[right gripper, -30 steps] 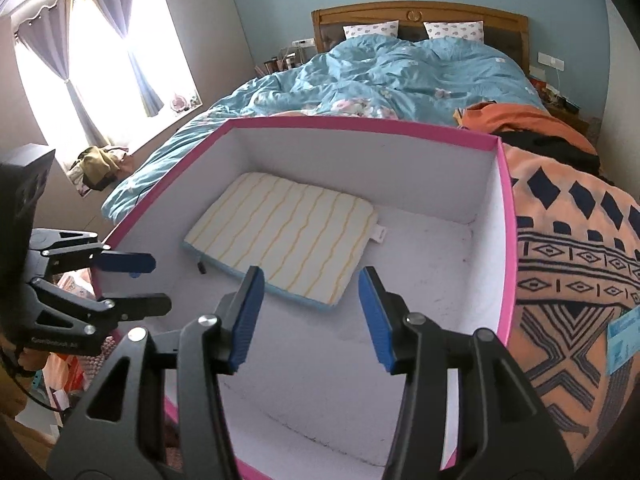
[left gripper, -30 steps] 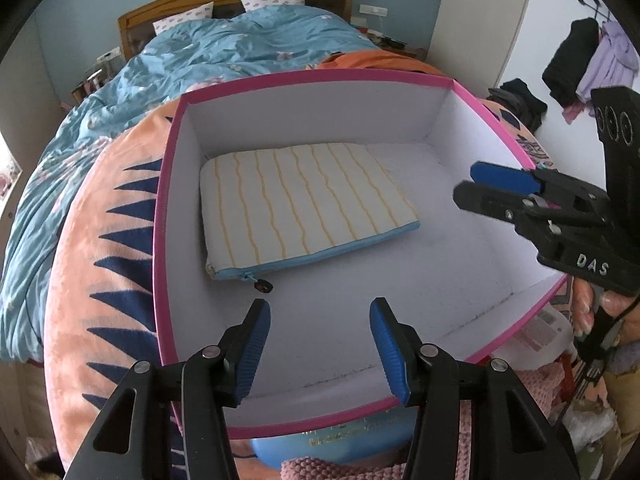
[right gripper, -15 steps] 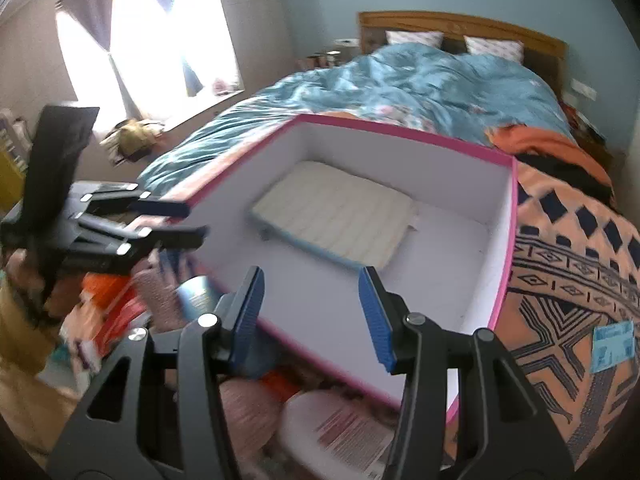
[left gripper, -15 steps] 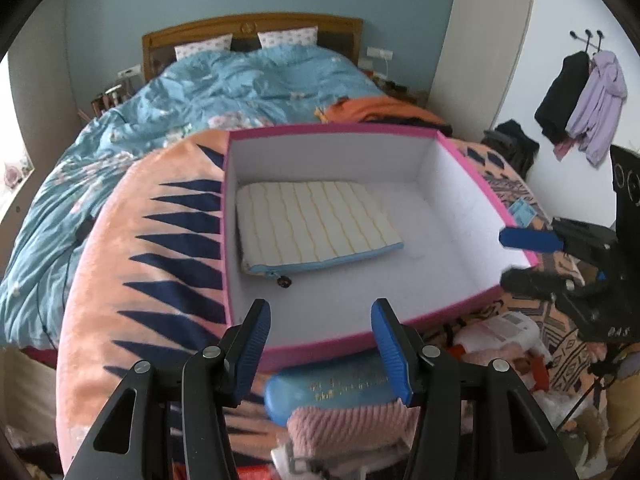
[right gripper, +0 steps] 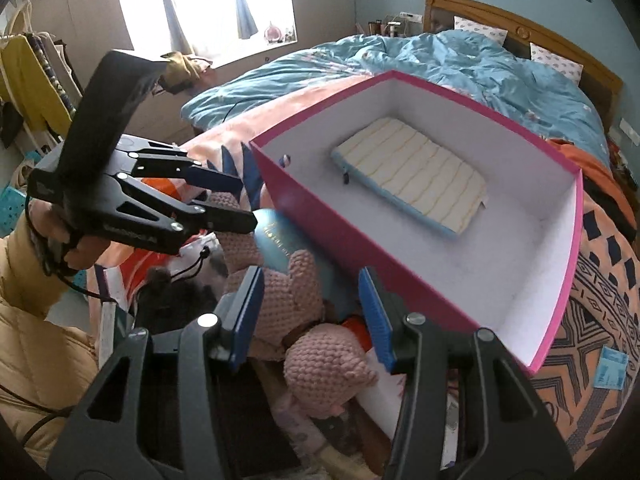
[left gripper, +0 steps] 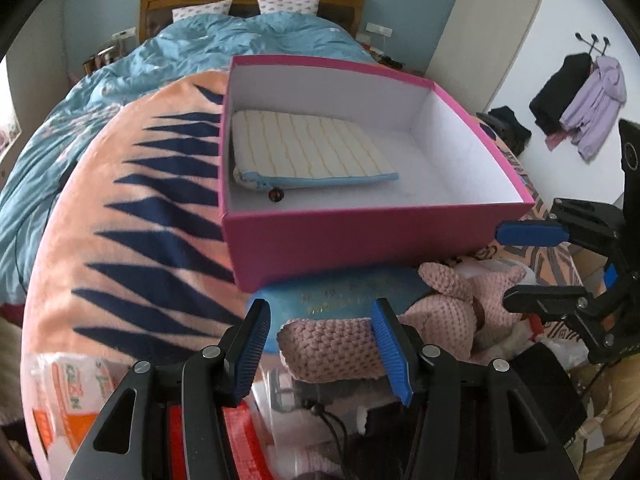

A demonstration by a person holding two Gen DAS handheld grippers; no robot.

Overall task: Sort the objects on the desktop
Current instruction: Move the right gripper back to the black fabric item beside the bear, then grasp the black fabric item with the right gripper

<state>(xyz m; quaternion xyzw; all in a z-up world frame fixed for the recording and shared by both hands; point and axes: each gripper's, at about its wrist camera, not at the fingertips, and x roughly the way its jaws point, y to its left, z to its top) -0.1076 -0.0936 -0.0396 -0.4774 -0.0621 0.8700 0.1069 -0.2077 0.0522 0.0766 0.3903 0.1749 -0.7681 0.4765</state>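
Observation:
A pink box [left gripper: 360,236] [right gripper: 560,280] with a white inside sits on a patterned blanket and holds a yellow-striped zip pouch [left gripper: 308,152] [right gripper: 416,172]. In front of the box lie a pink crocheted toy [left gripper: 340,344] [right gripper: 324,364] and a blue case [left gripper: 340,296] [right gripper: 276,240]. My left gripper [left gripper: 320,356] [right gripper: 236,200] is open and empty, just above the toy. My right gripper [right gripper: 308,316] [left gripper: 532,264] is open and empty, over the toy near the box's front wall.
An orange-and-navy blanket [left gripper: 132,240] covers the bed's foot, with a blue duvet [left gripper: 240,40] behind. A tissue pack [left gripper: 72,396] lies at the left. Black cords, white packaging and a red item lie among the pile. Clothes [left gripper: 580,92] hang on the right wall.
Both grippers have drawn back out of the box and lowered over the pile in front of it. The crocheted toy and blue case came into view. Both stay open.

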